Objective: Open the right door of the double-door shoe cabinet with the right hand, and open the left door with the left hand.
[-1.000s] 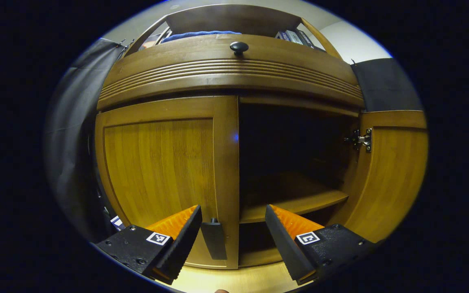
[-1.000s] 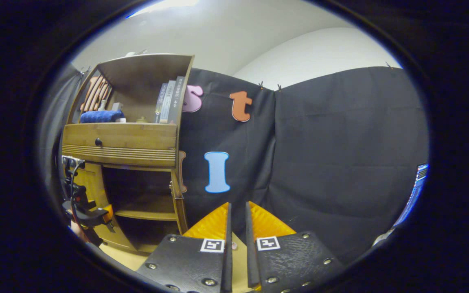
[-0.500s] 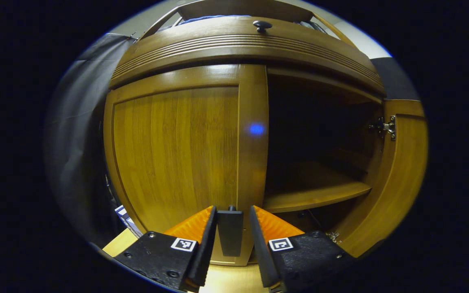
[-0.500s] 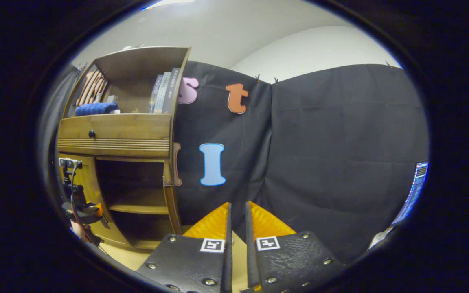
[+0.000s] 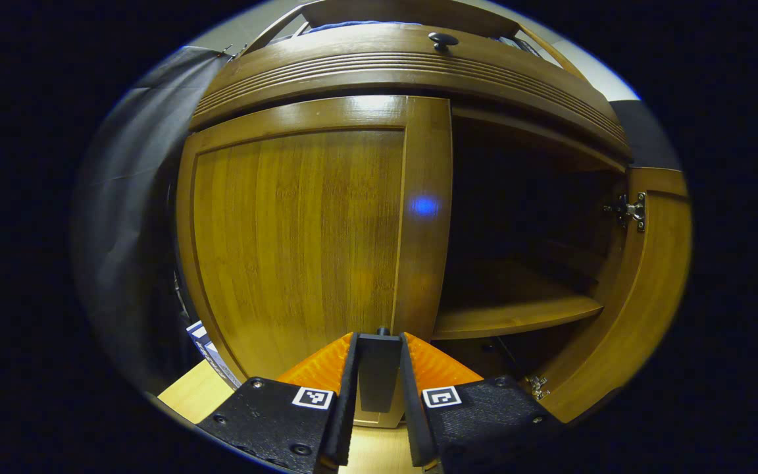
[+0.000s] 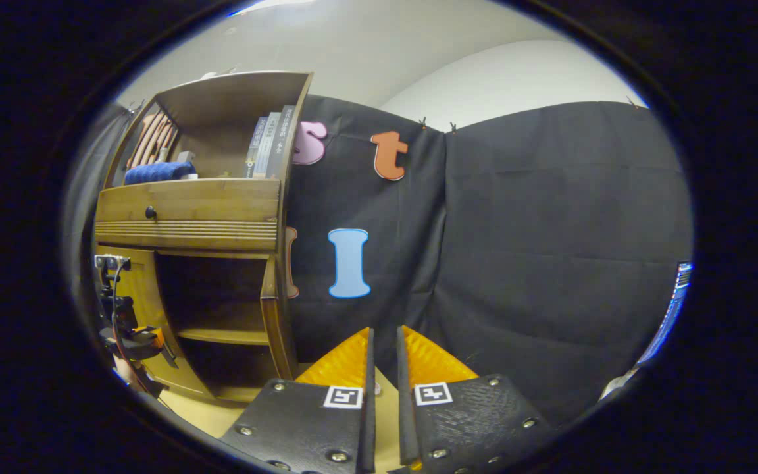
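One door, the right door [image 5: 642, 309], stood open; left tongs [image 5: 379, 368] pinched the left door [image 5: 300, 237] handle [image 5: 379, 372], needing an outward pull; right tongs [image 6: 382, 388] were pressed together.

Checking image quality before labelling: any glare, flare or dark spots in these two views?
Left gripper view: glare on the left door top rail, a blue flare spot on its stile, and the cabinet interior is mostly black. Right gripper view: even light, with strong fisheye bending of the cabinet.
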